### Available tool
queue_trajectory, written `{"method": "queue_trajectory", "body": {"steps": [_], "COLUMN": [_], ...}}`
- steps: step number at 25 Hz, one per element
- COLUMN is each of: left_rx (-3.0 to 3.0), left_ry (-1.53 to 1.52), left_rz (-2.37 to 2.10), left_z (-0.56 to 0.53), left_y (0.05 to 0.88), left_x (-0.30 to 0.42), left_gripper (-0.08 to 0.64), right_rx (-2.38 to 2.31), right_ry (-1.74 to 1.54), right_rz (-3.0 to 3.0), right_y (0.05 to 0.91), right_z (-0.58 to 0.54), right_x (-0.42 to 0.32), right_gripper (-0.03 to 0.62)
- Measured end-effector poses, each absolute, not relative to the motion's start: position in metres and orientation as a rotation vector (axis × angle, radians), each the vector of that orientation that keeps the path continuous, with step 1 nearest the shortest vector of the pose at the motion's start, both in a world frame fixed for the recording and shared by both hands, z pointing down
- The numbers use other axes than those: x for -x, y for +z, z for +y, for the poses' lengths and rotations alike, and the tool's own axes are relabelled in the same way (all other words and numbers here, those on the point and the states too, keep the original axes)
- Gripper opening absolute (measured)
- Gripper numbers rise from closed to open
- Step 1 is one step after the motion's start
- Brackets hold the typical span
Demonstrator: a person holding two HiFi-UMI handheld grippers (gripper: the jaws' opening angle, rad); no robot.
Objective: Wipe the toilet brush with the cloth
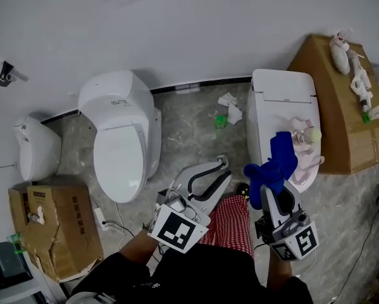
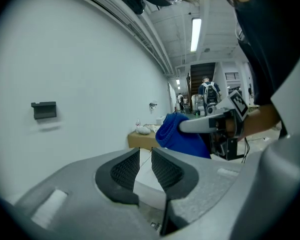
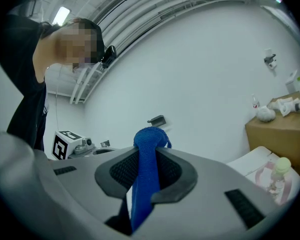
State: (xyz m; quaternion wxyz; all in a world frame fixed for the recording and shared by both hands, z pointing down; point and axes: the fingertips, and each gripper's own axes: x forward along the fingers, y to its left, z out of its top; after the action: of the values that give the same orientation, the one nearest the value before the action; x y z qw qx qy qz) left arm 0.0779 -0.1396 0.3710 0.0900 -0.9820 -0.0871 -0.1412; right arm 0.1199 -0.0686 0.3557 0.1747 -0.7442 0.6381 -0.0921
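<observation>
My right gripper is shut on a blue cloth, which bunches up above its jaws. It hovers at the near edge of the right-hand white toilet. A pink toilet brush with a pale ball end lies on that toilet's lid, just right of the cloth. My left gripper hangs to the left over the floor, jaws a narrow gap apart and empty. In the left gripper view the blue cloth sits ahead in the right gripper.
A second white toilet stands at the left, with a small white fixture beside it. A cardboard box with white bottles is at the right, another box at the lower left. Scraps lie on the floor.
</observation>
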Motion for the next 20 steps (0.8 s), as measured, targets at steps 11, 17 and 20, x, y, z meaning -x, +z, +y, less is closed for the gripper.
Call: {"method": "queue_trajectory", "body": {"steps": [11, 17, 20], "left_rx": [3.041, 3.163, 3.173], "left_ry": [-0.529, -0.609, -0.649], "left_rz": [-0.214, -0.221, -0.203], "left_z": [-0.151, -0.148, -0.148], "left_y": [0.421, 0.454, 0.468], "left_x": [-0.09, -0.092, -0.093], "left_gripper": [0.064, 0.067, 0.067], "right_rx": [2.099, 2.065, 2.098], "right_ry": [-0.358, -0.418, -0.446], "right_rz": [1.871, 1.847, 1.868], "right_y": [0.404, 0.427, 0.45], "right_z": [-0.079, -0.081, -0.076], "right_x": [-0.129, -0.133, -0.136], "right_gripper": [0.066, 0.066, 0.066]}}
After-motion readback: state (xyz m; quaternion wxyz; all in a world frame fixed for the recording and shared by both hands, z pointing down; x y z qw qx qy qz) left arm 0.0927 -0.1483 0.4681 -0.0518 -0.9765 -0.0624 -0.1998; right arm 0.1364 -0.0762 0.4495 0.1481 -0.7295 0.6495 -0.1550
